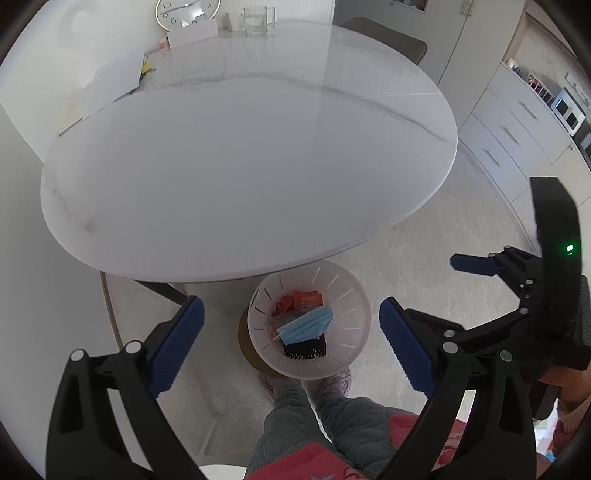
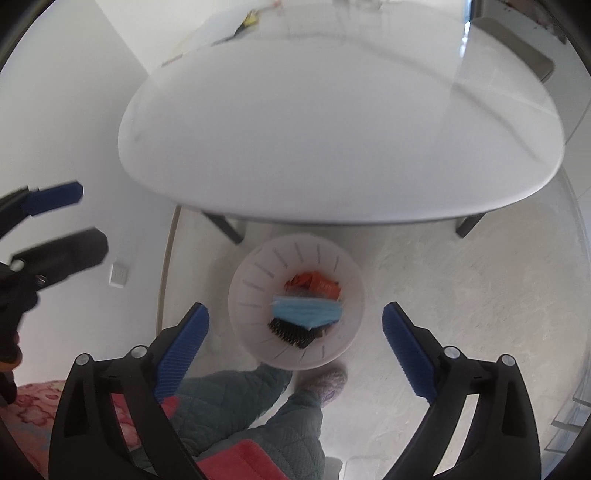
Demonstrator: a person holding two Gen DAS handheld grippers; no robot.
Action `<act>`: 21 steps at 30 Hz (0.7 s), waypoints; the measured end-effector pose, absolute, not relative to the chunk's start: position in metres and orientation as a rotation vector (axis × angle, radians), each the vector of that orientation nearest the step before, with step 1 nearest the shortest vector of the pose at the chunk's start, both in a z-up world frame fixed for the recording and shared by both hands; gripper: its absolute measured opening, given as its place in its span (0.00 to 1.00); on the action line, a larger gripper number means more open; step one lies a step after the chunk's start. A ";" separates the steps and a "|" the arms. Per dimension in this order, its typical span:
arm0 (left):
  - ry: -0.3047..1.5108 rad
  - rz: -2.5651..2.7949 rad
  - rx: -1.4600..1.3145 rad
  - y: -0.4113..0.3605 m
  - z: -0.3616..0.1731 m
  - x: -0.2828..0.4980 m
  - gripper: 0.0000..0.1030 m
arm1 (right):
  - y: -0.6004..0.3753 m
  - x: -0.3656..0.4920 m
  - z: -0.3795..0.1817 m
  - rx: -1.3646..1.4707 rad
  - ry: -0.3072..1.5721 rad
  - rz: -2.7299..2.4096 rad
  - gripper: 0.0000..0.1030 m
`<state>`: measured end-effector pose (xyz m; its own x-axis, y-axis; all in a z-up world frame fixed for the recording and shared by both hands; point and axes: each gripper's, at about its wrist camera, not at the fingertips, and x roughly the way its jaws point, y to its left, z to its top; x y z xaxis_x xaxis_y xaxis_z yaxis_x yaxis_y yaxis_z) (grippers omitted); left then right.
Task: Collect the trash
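A white slotted trash bin [image 1: 309,321] stands on the pale floor [image 1: 424,243] just beyond the near edge of the round white tabletop [image 1: 240,166]. Inside lie a blue face mask [image 1: 306,325], orange wrappers [image 1: 301,300] and a black comb-like piece [image 1: 306,349]. The left hand-held gripper [image 1: 291,345] hangs above the bin with its blue-padded jaws spread wide, holding nothing. The right hand-held gripper [image 2: 295,349] is equally wide and empty above the same bin. A clock [image 1: 186,13] stands at the tabletop's far edge, and white cabinets [image 1: 513,125] line the room's right side.
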<state>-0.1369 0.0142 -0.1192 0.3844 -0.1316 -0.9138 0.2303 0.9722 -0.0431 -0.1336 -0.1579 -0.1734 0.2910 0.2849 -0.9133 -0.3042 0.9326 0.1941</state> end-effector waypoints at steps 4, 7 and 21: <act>1.112 -0.226 0.103 0.009 -0.105 -0.136 0.89 | -0.170 -0.132 -0.141 -0.011 1.143 0.347 0.96; 1.074 -0.218 0.115 0.004 -0.093 -0.136 0.89 | -0.176 -0.133 -0.120 -0.021 1.092 0.318 0.97; 1.047 -0.243 0.121 -0.019 -0.076 -0.140 0.90 | -0.198 -0.136 -0.093 -0.019 1.066 0.259 0.97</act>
